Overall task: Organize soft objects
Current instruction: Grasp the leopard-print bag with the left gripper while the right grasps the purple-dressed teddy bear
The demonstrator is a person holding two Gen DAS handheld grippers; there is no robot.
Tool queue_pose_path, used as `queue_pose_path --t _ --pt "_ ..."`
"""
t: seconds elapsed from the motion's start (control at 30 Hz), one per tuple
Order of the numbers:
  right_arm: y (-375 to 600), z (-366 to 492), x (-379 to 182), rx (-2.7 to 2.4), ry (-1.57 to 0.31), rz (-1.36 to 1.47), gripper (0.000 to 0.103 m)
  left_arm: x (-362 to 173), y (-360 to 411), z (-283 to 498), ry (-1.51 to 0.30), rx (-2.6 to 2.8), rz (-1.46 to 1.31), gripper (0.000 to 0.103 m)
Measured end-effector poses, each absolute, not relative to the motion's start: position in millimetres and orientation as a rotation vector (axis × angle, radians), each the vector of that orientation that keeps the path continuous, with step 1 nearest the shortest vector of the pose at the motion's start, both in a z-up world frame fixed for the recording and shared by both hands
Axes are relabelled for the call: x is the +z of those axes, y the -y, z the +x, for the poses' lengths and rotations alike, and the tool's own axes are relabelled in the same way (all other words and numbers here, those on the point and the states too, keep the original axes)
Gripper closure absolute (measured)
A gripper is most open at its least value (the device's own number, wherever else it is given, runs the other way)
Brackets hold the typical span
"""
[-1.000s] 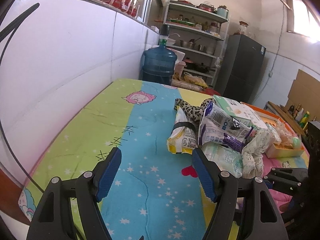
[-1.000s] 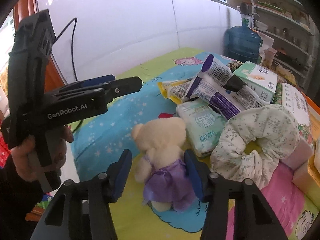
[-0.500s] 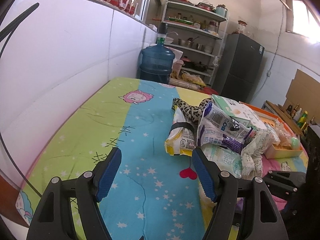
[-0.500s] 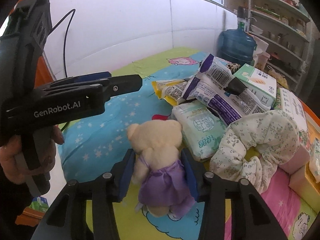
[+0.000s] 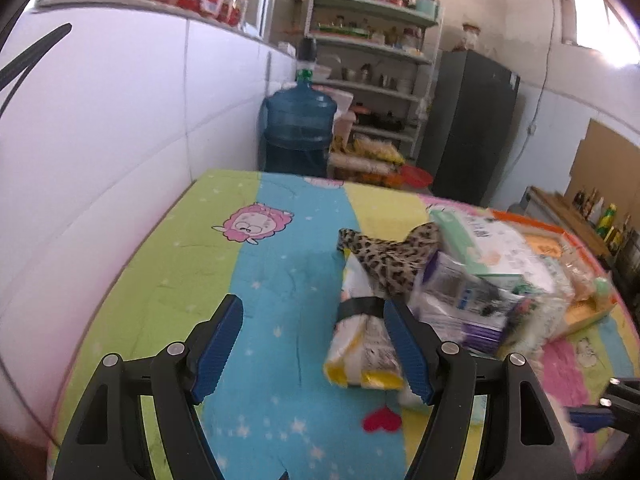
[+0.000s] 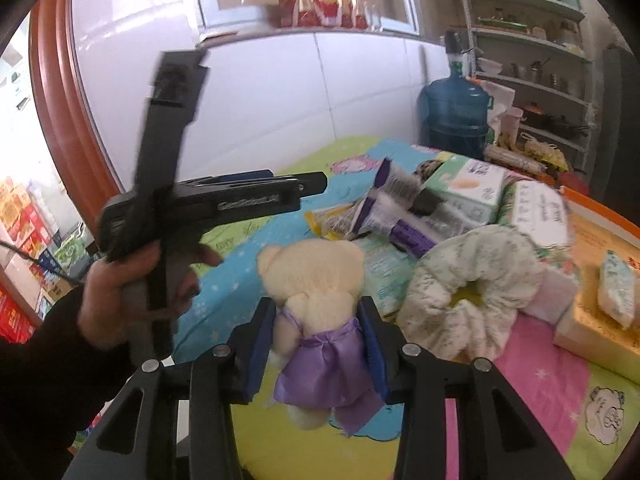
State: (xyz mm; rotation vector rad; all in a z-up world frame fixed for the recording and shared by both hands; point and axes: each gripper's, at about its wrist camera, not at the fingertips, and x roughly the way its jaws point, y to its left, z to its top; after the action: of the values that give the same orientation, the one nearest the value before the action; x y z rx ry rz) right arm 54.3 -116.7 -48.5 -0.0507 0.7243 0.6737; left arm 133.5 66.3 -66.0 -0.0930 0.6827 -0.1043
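A cream plush teddy bear (image 6: 310, 276) in a shiny purple satin dress sits near the front edge of a bright cartoon-print bedsheet (image 5: 276, 240). The right gripper (image 6: 316, 344) has just been closing, and its blue ribbed pads now pinch the bear's waist. To the right lies a puffy floral fabric ring (image 6: 468, 280), with crinkly snack packets (image 6: 384, 216) beyond. The left gripper (image 5: 312, 346), held in a hand (image 6: 132, 284), points forward, jaws spread wide and empty.

The left half of the surface (image 5: 256, 280), along the white wall (image 5: 120, 128), lies bare and passable. To its right a heap blocks the way: a yellow snack packet (image 5: 360, 344), leopard-print cloth (image 5: 388, 256), tissue packs (image 5: 480, 240) and a floral scrunchie (image 6: 468, 280).
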Motion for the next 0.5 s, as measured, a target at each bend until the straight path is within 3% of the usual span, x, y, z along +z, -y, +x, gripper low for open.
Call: queue_pose_path --t 0.5 --pt "143.5 52.1 -49.9 0.659 -0.719 0.021 0.06 -105.1 -51.0 190.2 -0.884 -0.293 -0.135 0.028"
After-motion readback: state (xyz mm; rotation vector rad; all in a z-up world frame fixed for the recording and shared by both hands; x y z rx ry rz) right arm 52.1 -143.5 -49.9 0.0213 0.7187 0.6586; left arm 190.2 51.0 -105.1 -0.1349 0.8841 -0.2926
